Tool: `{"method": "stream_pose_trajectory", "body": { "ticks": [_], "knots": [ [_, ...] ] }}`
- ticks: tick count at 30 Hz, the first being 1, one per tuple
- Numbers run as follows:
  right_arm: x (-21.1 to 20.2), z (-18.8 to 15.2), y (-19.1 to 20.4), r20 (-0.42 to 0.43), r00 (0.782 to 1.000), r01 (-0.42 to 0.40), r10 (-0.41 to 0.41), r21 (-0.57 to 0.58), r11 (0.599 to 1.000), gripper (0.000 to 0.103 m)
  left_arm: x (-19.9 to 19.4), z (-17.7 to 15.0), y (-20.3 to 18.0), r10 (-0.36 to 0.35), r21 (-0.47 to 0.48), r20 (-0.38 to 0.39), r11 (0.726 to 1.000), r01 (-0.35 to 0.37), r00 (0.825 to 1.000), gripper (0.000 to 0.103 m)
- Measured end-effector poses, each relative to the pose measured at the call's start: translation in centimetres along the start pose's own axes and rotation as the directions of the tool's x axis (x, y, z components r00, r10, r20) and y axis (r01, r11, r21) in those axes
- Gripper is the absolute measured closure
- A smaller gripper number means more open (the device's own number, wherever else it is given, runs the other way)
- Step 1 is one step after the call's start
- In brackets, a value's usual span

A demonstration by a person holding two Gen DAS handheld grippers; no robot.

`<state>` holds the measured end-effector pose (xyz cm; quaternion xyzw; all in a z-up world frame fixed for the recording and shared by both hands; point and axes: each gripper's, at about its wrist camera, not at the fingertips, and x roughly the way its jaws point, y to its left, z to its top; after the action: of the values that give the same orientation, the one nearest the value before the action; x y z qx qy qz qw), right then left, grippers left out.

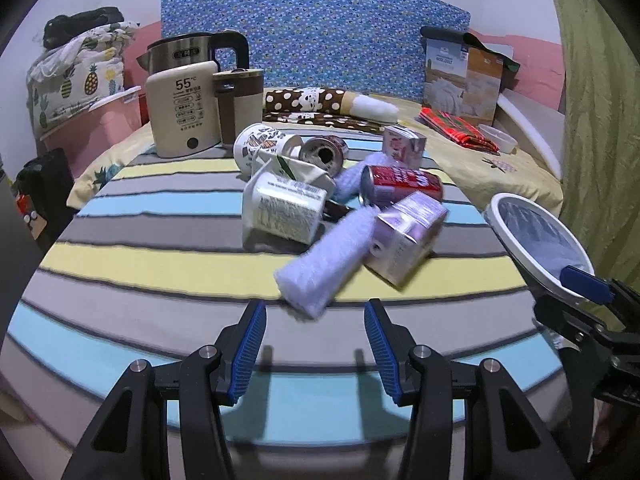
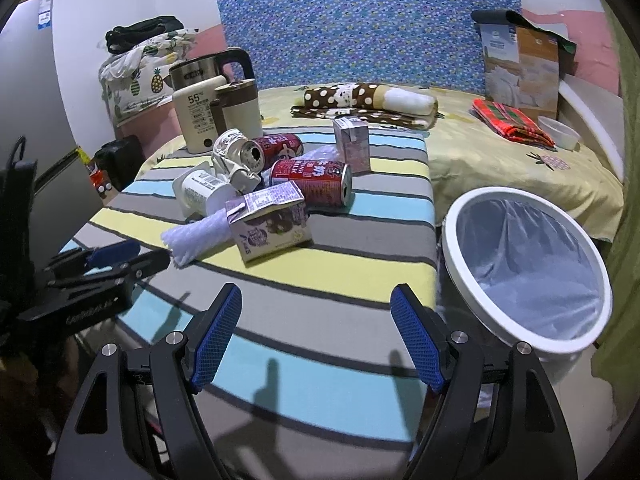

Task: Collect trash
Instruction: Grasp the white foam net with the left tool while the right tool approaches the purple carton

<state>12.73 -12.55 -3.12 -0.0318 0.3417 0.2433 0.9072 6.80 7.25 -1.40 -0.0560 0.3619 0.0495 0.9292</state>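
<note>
A heap of trash lies on the striped cloth [image 1: 160,264]: a white foam net sleeve [image 1: 324,264], a purple drink carton [image 1: 404,232], a red can [image 1: 404,184], a white cup on its side [image 1: 284,208], a second can [image 1: 324,152], a patterned paper cup [image 1: 260,144] and a small pink carton [image 1: 402,146]. My left gripper [image 1: 316,328] is open just short of the foam sleeve, nothing between its fingers. My right gripper [image 2: 316,320] is open over the cloth, nearer than the purple carton [image 2: 268,220]. A white bin with a liner [image 2: 524,264] stands right of it.
A beige kettle base [image 1: 182,108], a steel kettle [image 1: 192,50] and a brown mug [image 1: 238,100] stand behind the heap. A polka-dot roll [image 1: 320,104], a red plaid cloth [image 1: 456,128], a boxed quilt [image 1: 464,76] and a plastic tub [image 1: 500,138] lie on the bed beyond.
</note>
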Motion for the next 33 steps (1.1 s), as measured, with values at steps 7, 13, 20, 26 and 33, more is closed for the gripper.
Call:
{"method": "stream_pose_trajectory", "body": {
  "ticks": [7, 13, 20, 26, 33],
  "knots": [
    [1.3, 0.8, 0.2, -0.024, 1.000, -0.004, 0.004, -0.011, 1.000, 0.025, 3.4, 1.5, 0.4, -0.025, 0.047, -0.034, 0.999, 0.027, 0.999, 0.052],
    [2.1, 1.6, 1.1, -0.030, 0.999, -0.015, 0.014, -0.030, 0.999, 0.025, 5.2, 1.3, 0.3, -0.082, 0.043, -0.088, 0.995, 0.086, 0.993, 0.072],
    [4.0, 2.4, 3.0, -0.042, 0.998, -0.039, 0.036, -0.070, 0.997, 0.025, 3.7, 0.6, 1.3, -0.092, 0.000, -0.060, 0.996, 0.093, 0.994, 0.077],
    [6.7, 2.8, 4.4, -0.065, 0.997, -0.044, 0.038, -0.093, 0.995, 0.025, 2.8, 0.0, 2.7, -0.083, -0.036, -0.060, 0.996, 0.081, 0.995, 0.077],
    [6.7, 3.0, 2.1, -0.073, 0.997, 0.004, -0.007, -0.041, 0.999, 0.025, 2.7, 0.1, 3.1, -0.088, -0.050, -0.056, 0.995, 0.085, 0.995, 0.077]
  ]
}}
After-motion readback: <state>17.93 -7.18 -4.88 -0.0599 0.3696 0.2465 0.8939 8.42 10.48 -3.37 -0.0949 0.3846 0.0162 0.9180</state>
